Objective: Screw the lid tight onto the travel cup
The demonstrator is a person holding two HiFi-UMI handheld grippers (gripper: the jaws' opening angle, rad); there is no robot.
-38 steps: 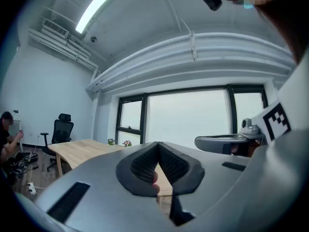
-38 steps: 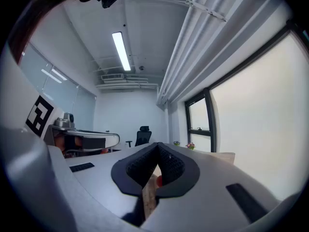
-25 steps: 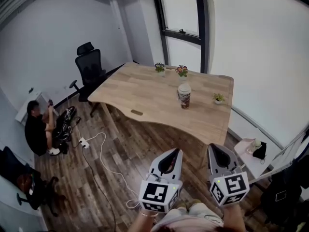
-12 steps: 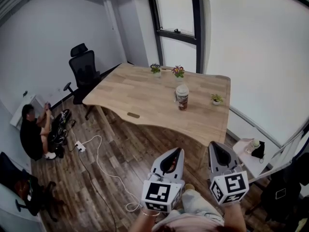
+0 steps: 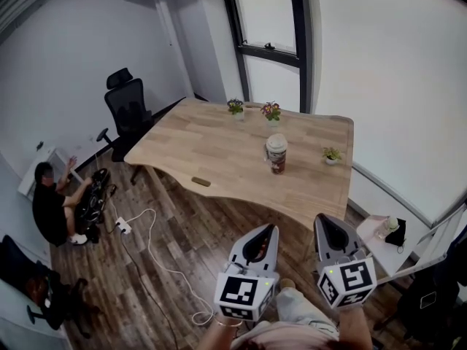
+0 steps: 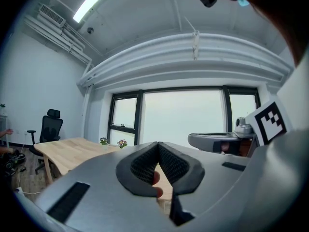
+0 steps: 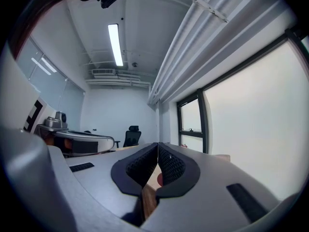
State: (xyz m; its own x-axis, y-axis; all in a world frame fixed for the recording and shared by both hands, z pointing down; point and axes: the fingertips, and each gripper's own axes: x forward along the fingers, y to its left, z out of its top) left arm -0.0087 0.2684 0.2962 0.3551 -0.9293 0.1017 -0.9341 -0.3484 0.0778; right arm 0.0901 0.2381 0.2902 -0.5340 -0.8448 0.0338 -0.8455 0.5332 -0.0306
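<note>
Head view: with left gripper point(image 5: 264, 230) and right gripper point(image 5: 325, 222) clenched empty, well apart from the travel cup point(image 5: 276, 154), approach is judged unfinished; jaws must be opened.

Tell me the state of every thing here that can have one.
left gripper: shut, holding nothing
right gripper: shut, holding nothing
travel cup: upright on the wooden table
lid: on top of the cup, tightness not visible
office chair: upright, nobody in it
window: appears closed
</note>
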